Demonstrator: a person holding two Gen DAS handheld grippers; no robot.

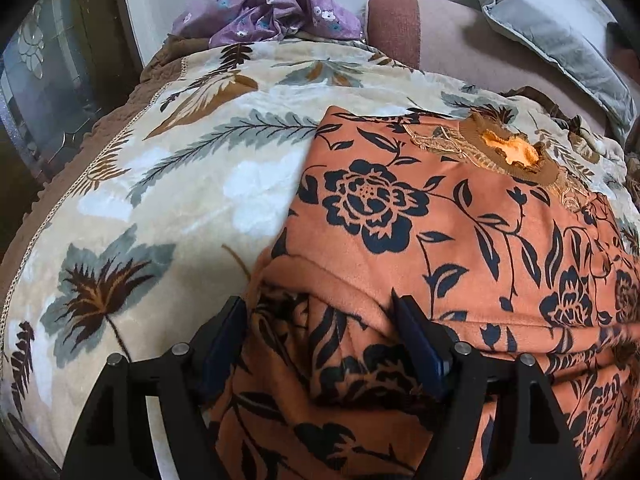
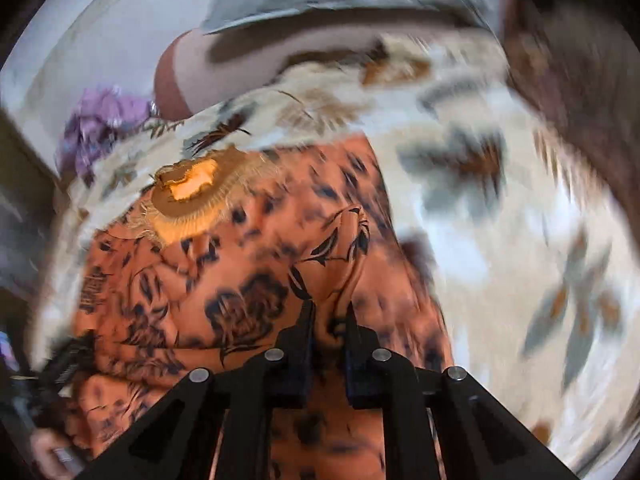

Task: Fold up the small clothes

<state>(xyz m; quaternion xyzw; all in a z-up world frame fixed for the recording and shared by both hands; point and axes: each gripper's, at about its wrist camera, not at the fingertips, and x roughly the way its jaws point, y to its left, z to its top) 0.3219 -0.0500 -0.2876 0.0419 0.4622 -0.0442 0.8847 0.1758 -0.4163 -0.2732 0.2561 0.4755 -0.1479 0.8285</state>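
While the left wrist view is sharp, it looks steeply down on an orange garment point(image 1: 460, 240) printed with dark flowers, spread over a cream blanket point(image 1: 180, 184) with grey and brown leaves. The left gripper point(image 1: 320, 304) has its jaws released and standing wide, with a bunched fold of the orange cloth lying between them; the blue pads point(image 1: 224, 344) flank the fold on either side, and whether they press on it I cannot tell. Ahead of the jaws and to their right the garment's brown collar point(image 1: 508, 156) shows, with a bright orange lining inside it. Far ahead of the jaws, past the blanket's far edge, sits a crumpled purple floral cloth point(image 1: 276, 4), and far ahead to the right a grey cushion point(image 1: 552, 40) leans on a pinkish sofa back point(image 1: 448, 44).

From the right wrist, the picture is smeared by motion. The right gripper point(image 2: 329, 308) has its jaws clenched close together on a pinch of the same orange garment point(image 2: 224, 280), which rises in a small ridge just ahead of the tips. Ahead and to the left of these jaws lies the collar point(image 2: 192, 188); the blanket point(image 2: 500, 240) spreads out to the right. Low at the left edge a hand point(image 2: 48, 452) shows, blurred.
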